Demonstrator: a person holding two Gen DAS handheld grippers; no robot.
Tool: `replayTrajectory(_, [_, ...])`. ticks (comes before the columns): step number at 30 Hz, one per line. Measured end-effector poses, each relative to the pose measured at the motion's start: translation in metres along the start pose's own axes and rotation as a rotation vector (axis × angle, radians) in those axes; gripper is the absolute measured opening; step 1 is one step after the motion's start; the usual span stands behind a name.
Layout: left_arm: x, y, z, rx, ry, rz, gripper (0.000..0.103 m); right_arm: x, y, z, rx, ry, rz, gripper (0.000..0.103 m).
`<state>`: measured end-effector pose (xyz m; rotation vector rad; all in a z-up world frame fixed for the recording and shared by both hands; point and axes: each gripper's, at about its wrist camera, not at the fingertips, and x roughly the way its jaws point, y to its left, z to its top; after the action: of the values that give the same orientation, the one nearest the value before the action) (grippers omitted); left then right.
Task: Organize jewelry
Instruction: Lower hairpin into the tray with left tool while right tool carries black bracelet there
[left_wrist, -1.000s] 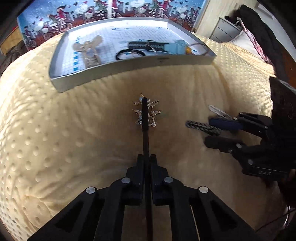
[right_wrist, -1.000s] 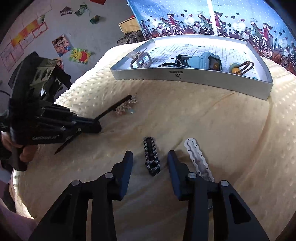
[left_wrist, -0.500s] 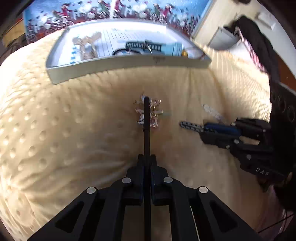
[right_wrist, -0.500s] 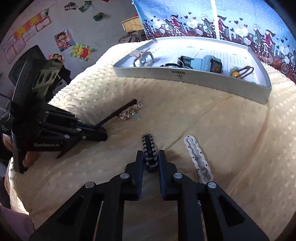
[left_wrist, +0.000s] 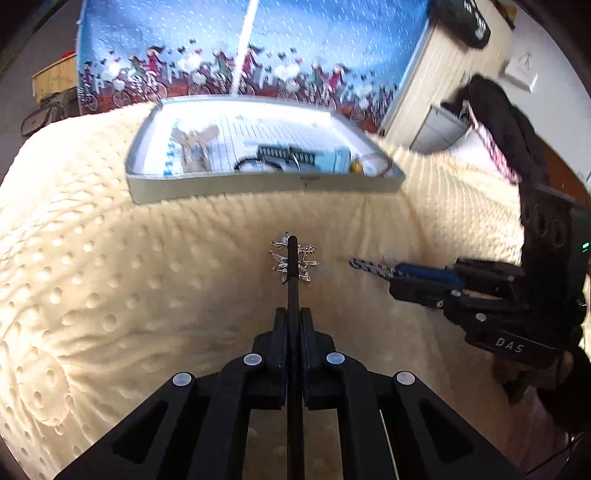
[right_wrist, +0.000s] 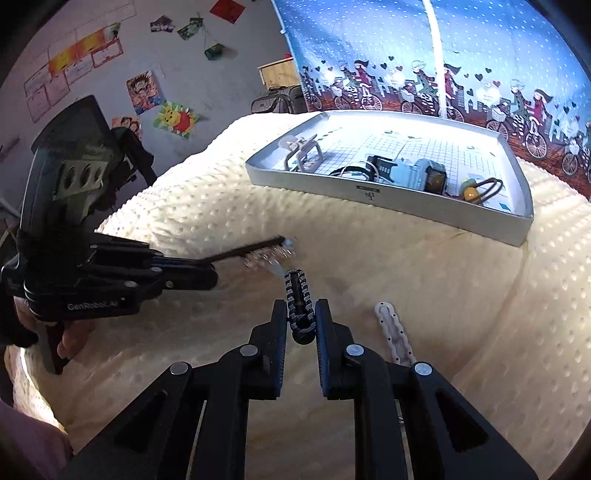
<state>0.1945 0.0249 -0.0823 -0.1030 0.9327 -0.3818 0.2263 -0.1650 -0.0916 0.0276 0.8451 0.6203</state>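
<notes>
Cream dimpled blanket (left_wrist: 110, 288) over a bed; cyclist-print curtain behind. Grey tray (left_wrist: 258, 182) at 12 o'clock, contents blurred in the left view. Left gripper (left_wrist: 293, 328) pinched tight on a thin black hair clip (left_wrist: 292, 273) whose tip carries silver ornaments. Right gripper (right_wrist: 301, 325), at 3 o'clock, clamps a black-and-white braided band (right_wrist: 298, 295). Only the right view shows the white scalloped clip (right_wrist: 393, 334) lying just beside it, its lower end hidden.

Black fingers (right_wrist: 334, 354), silver screws (right_wrist: 248, 350)
</notes>
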Motion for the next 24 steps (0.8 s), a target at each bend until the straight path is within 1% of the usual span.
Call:
replayTrajectory(3, [-0.003,0.003,0.002,-0.026,-0.033,-0.015,0.006,-0.001,-0.004,0.0,0.03,-0.022,0.008,0.013])
replayTrajectory(7, [-0.006,0.002,0.014,-0.028,-0.079,-0.026,0.006,-0.01,-0.01,0.002,0.067,-0.087,0.007,0.013])
replayTrajectory(10, [-0.008,-0.001,0.031,-0.025,-0.126,-0.039,0.006,-0.021,-0.017,0.005,0.088,-0.16,-0.001,0.013])
replayTrajectory(14, [0.0,-0.011,0.07,0.029,-0.148,-0.029,0.006,-0.032,-0.027,0.017,0.096,-0.249,-0.042,0.013])
replayTrajectory(16, [0.007,-0.011,0.094,0.031,-0.148,-0.032,0.006,-0.035,-0.036,0.029,0.091,-0.293,-0.076,0.013])
replayTrajectory(19, [0.023,-0.008,0.124,0.01,-0.134,-0.027,0.006,-0.036,-0.059,0.047,0.128,-0.337,-0.126,0.013])
replayTrajectory(22, [0.05,-0.004,0.151,-0.009,-0.087,-0.007,0.006,-0.036,-0.082,0.051,0.165,-0.351,-0.189,0.013])
replayTrajectory(24, [0.065,-0.005,0.163,-0.001,-0.063,0.009,0.006,-0.034,-0.1,0.051,0.196,-0.347,-0.225,0.013])
